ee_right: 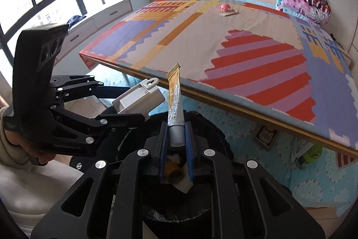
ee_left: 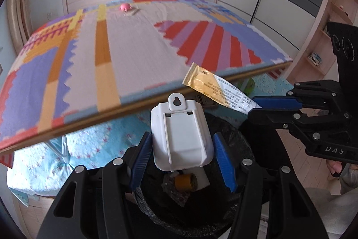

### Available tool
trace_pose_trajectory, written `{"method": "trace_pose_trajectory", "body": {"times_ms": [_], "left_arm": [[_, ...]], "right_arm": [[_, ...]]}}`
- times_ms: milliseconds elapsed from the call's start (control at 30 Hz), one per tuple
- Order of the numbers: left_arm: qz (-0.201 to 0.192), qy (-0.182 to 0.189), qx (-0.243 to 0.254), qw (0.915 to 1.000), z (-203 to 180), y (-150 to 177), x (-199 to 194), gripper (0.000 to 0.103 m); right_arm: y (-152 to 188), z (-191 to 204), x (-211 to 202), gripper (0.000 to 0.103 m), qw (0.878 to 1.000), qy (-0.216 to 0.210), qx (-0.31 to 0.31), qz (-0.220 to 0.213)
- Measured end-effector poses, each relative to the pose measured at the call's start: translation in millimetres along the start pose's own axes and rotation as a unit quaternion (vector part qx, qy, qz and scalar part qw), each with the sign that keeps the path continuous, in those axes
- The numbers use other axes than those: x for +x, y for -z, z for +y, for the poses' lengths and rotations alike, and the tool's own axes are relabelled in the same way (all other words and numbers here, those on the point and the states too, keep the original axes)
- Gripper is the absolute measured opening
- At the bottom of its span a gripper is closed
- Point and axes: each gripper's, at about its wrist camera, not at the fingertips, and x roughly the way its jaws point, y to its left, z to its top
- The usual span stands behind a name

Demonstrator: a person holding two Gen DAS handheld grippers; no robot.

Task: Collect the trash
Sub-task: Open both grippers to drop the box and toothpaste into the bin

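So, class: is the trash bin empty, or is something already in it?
Not empty. The trash bin already holds a tape roll and scraps, seen below the left gripper and its white plastic case.

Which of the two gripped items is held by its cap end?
The gold-and-white ointment tube in the right gripper: the pads clamp its white cap. The left gripper holds the white plastic box by its sides.

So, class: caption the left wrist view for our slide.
Left claw holds a white plastic casing above the black-lined trash bin.

"GenRobotAI" on the left hand-held gripper (ee_right: 134, 104); "DAS" on the right hand-held gripper (ee_left: 252, 108).
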Motion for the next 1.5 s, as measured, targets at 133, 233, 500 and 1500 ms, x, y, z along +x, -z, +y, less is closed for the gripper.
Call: {"method": "trace_pose_trajectory", "body": {"times_ms": [133,233,500,1500], "left_arm": [[0.031,0.003,0.0,0.9995,-3.9,12.8,19.6,0.055],[0.055,0.01,-0.006,0.9984,-2.9,19.8,35.1,0.055],[0.096,0.018,-0.022,0.9949,3.8,34.2,65.2,0.055],[0.08,0.019,-0.03,0.9962,18.8,22.8,41.8,0.056]], "right_arm": [[7.5,1.3,8.1,0.016,1.0,0.002,-0.003,0.015],[14.1,0.2,15.8,0.016,1.0,-0.001,0.002,0.027],[34.5,-5.0,49.4,0.016,0.997,0.005,0.019,0.076],[39.5,-12.2,66.2,0.027,0.995,-0.007,0.038,0.095]]}}
